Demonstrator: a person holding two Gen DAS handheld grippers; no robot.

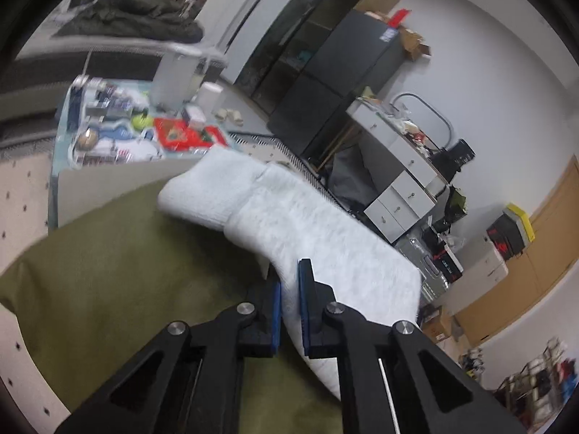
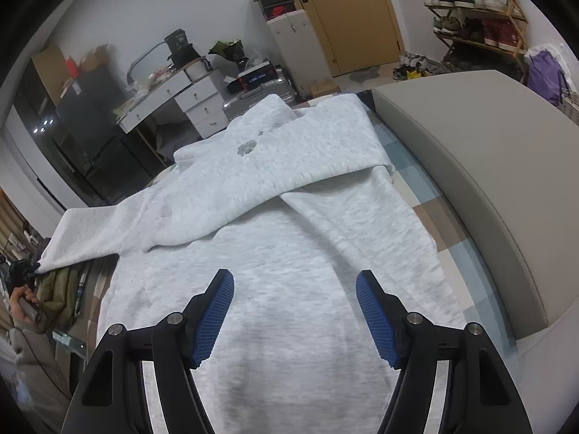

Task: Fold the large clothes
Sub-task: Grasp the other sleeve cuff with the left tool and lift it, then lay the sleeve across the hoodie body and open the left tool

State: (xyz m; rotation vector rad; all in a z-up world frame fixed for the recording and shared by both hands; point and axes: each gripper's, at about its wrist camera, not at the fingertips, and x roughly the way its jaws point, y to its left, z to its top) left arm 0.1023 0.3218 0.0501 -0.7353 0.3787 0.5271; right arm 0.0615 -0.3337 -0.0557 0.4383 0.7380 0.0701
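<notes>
Our left gripper pinching the grey sweatshirt's sleeve, our right gripper spread above the sweatshirt, bed's padded edge alongside.

A checked bedcover (blue and tan squares) carries the pale grey sweatshirt, spread flat.

white walls, wooden door

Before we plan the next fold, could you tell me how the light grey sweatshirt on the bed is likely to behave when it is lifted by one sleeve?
The sweatshirt is probably floppy: the sleeve pinched in the left gripper curves and sags. It looks thick and fleecy, so likely fairly heavy, dragging the body along. The fuzzy surface should not slip easily.
</notes>
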